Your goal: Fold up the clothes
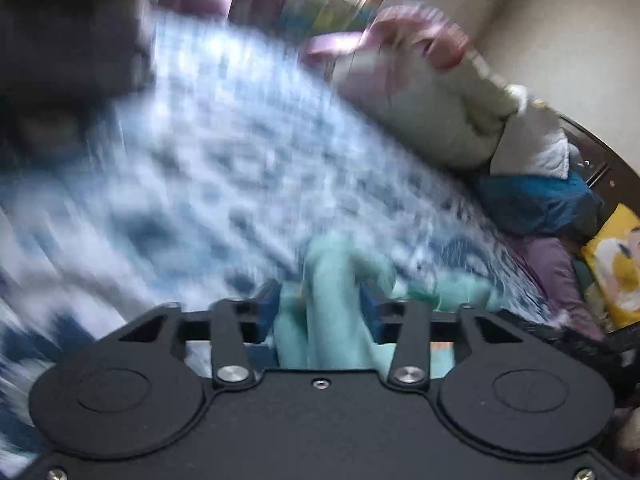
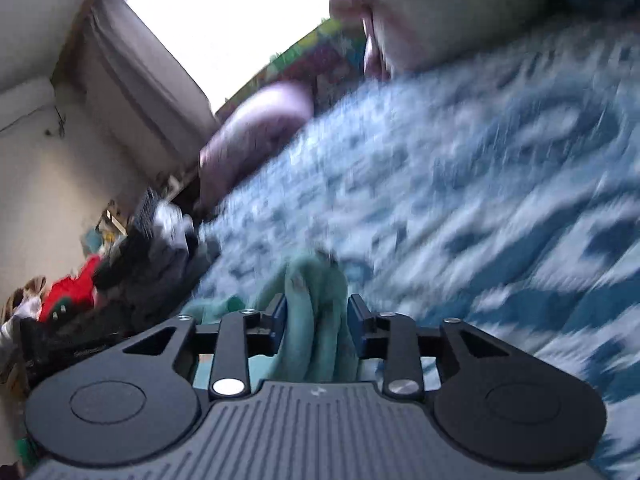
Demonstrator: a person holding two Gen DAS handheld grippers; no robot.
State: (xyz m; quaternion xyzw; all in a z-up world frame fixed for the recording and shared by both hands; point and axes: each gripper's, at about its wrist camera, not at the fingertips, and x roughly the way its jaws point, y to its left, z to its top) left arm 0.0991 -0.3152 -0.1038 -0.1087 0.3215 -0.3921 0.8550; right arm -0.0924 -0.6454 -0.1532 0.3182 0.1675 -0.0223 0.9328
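Note:
A mint-green garment [image 1: 332,300] is bunched between the blue pads of my left gripper [image 1: 320,308], which is shut on it. My right gripper [image 2: 316,316] is also shut on a bunched fold of the same mint-green garment [image 2: 316,312]. Both views are blurred by motion. Below the cloth lies a blue and white patterned bedspread [image 1: 240,152], which also shows in the right wrist view [image 2: 460,184].
Pillows, cream [image 1: 432,108] and pink [image 2: 256,132], lie at the head of the bed. A teal cloth [image 1: 532,200] and a yellow cushion [image 1: 616,264] lie to the right. A pile of dark and red clothes [image 2: 100,280] sits at the bed's left side. A window [image 2: 224,20] is beyond.

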